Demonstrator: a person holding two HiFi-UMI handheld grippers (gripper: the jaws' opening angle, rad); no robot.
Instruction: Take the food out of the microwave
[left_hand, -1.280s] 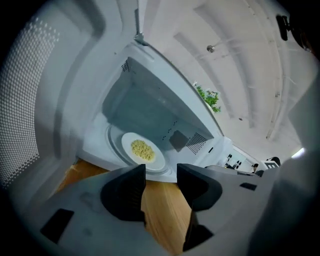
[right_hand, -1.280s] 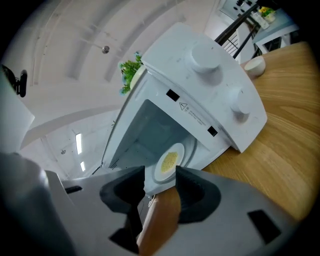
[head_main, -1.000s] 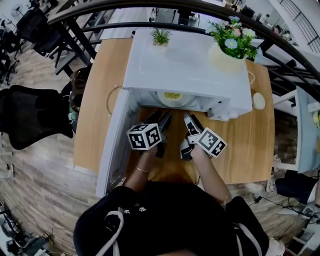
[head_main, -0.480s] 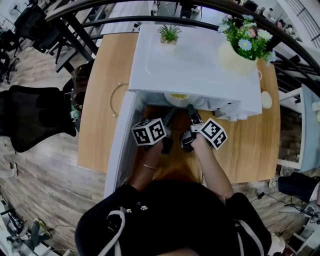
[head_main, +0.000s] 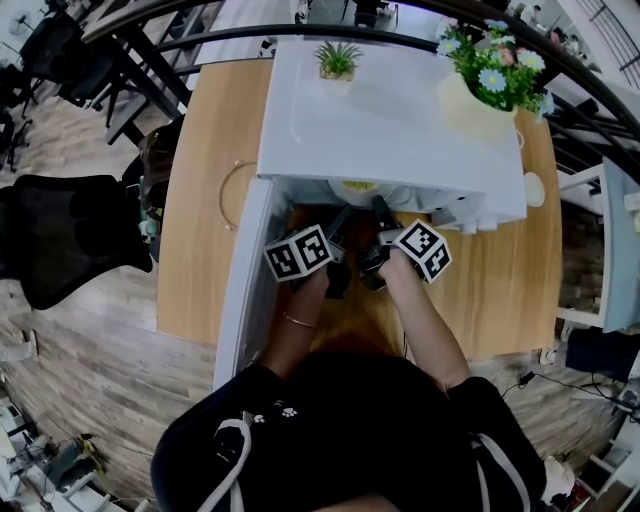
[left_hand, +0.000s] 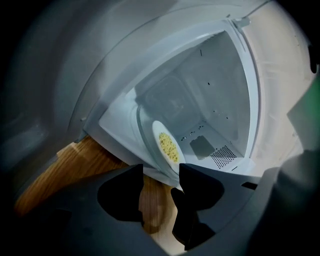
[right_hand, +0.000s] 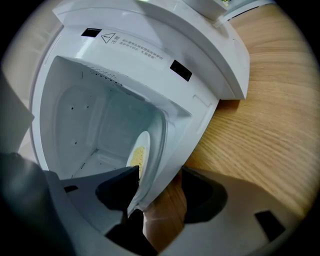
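Note:
A white microwave (head_main: 390, 120) stands on the wooden table (head_main: 195, 200) with its door (head_main: 243, 280) swung open to the left. Inside it lies a white plate of yellow food (head_main: 357, 189), also seen in the left gripper view as the plate (left_hand: 167, 147) and in the right gripper view as the plate (right_hand: 139, 152). My left gripper (left_hand: 161, 172) is at the cavity's front sill; its jaws have just been opening and hold nothing. My right gripper (right_hand: 157, 182) is open too, its jaws standing either side of the sill and the plate's near rim. In the head view the left gripper (head_main: 338, 225) and right gripper (head_main: 382, 210) reach into the opening.
On top of the microwave stand a small green plant (head_main: 338, 62) and a flower pot (head_main: 485, 90). A cable loop (head_main: 228, 195) lies left of the microwave and a white disc (head_main: 533, 190) right of it. A black chair (head_main: 60, 235) is at the far left.
Both grippers have moved forward and down to the microwave's opening, and each has rolled a little. The plate has not moved.

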